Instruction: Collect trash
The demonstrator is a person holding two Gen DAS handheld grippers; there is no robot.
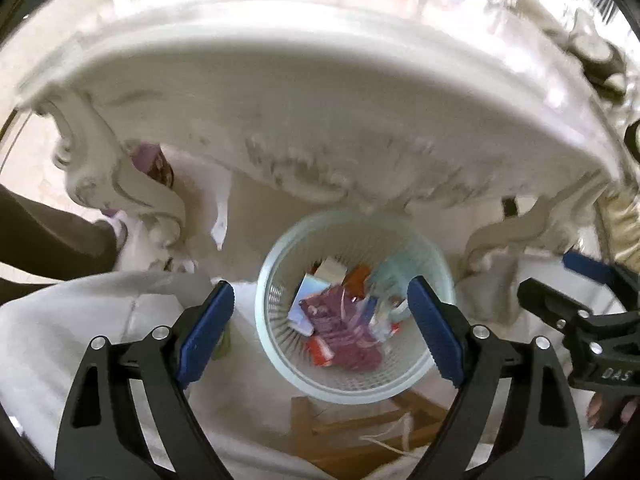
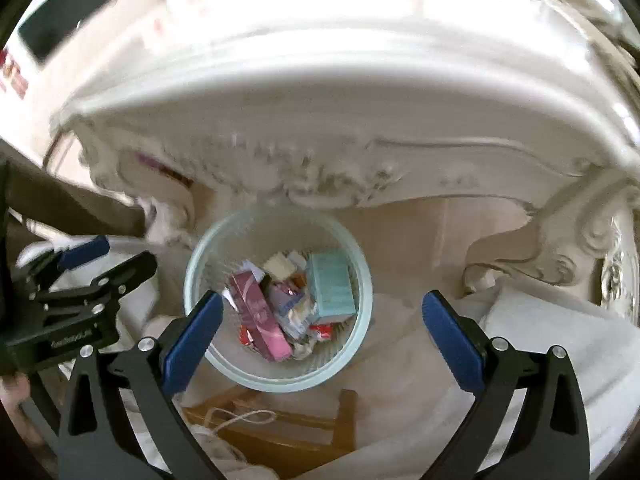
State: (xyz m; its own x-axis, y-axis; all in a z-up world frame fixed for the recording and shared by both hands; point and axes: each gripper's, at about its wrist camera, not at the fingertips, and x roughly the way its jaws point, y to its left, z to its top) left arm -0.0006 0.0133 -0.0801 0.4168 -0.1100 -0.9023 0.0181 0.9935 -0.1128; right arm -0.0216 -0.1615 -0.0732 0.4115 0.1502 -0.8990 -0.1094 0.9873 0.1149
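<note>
A pale green plastic waste basket (image 1: 280, 264) stands on the floor under the table edge; it also shows in the right wrist view (image 2: 360, 320). It holds trash: a purple wrapper (image 1: 344, 320), a pink box (image 2: 262, 320), a teal box (image 2: 332, 288) and red scraps. My left gripper (image 1: 320, 328) is open and empty above the basket. My right gripper (image 2: 324, 332) is open and empty above the basket's right side. The right gripper shows at the right edge of the left wrist view (image 1: 576, 304), and the left gripper at the left of the right wrist view (image 2: 88, 280).
An ornate white carved table (image 1: 320, 128) overhangs the basket, with curved legs (image 1: 132, 196) on both sides. White cloth (image 1: 80, 320) lies at the left and cloth (image 2: 560, 340) at the right. A wooden frame (image 2: 288, 424) sits on the floor below the basket.
</note>
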